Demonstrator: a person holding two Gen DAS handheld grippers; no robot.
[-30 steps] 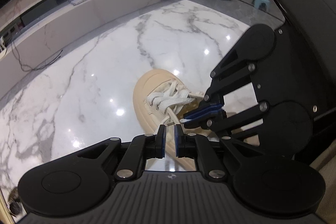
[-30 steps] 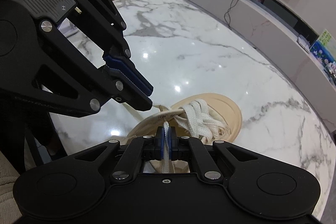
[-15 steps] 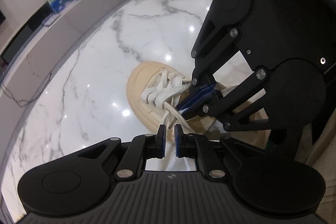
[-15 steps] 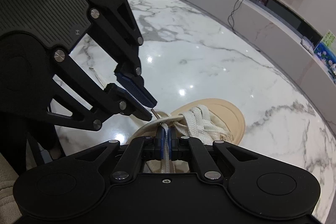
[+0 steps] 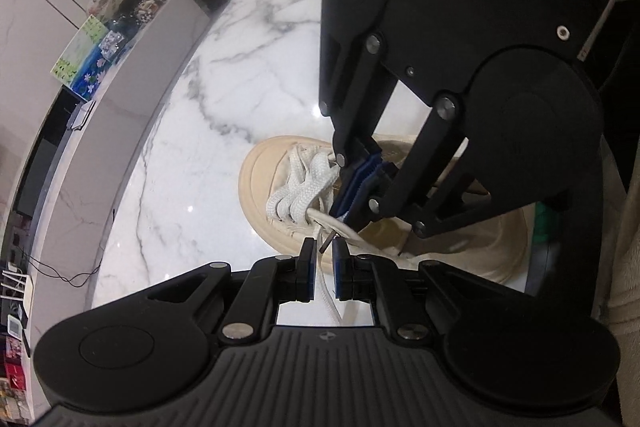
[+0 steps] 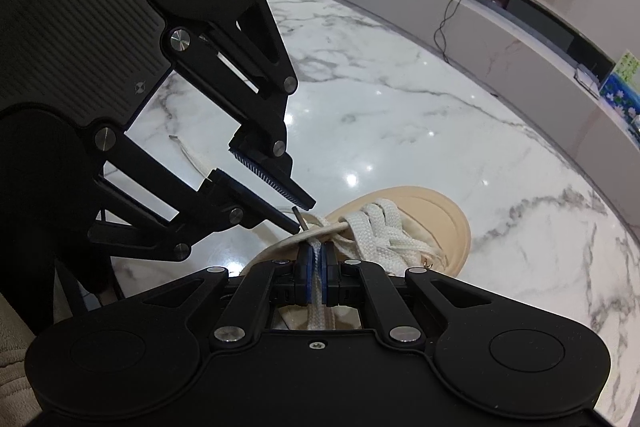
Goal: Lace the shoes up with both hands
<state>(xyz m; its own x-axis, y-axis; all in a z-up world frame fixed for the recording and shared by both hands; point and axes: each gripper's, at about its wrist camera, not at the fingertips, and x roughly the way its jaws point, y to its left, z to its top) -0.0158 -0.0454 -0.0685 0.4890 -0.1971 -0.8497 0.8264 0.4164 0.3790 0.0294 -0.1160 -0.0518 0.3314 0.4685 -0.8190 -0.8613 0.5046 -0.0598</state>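
Pinching down on a white lace (image 6: pixel 317 259), the right gripper (image 6: pixel 316 263) has its blue pads clenched on the flat woven band, which runs up between them from the beige shoe (image 6: pixel 436 223) just ahead. That shoe sits on the marble table (image 6: pixel 400 115), toe toward 1 o'clock in the right wrist view, with several crossings of lace threaded over the front of the tongue.

Over at the left gripper (image 5: pixel 323 267), the pads stand parted, released, with a second strand (image 5: pixel 324 291) hanging loose through the gap and its dark aglet tip (image 5: pixel 326 245) poking up at 12 o'clock between the fingertips. Nothing is gripped there.

This lace will handle as soft, limp and light: it flops, twists and slides out of a slack pinch. The stiff aglet is the only rigid part, so my judgement is that a hold right behind the tip gives the best steering into an eyelet, while a hold further back just buckles. The shoe itself looks light and could skid on that glossy marble if the lace is tugged hard.

Pose-wise, the two tools are nose to nose over the shoe's throat: the right one comes in from 1 o'clock in the left wrist view, angled down, fingertips close above the eyelet row; the left one reaches in from 9 o'clock in the right wrist view, tips just beside the taut strand.
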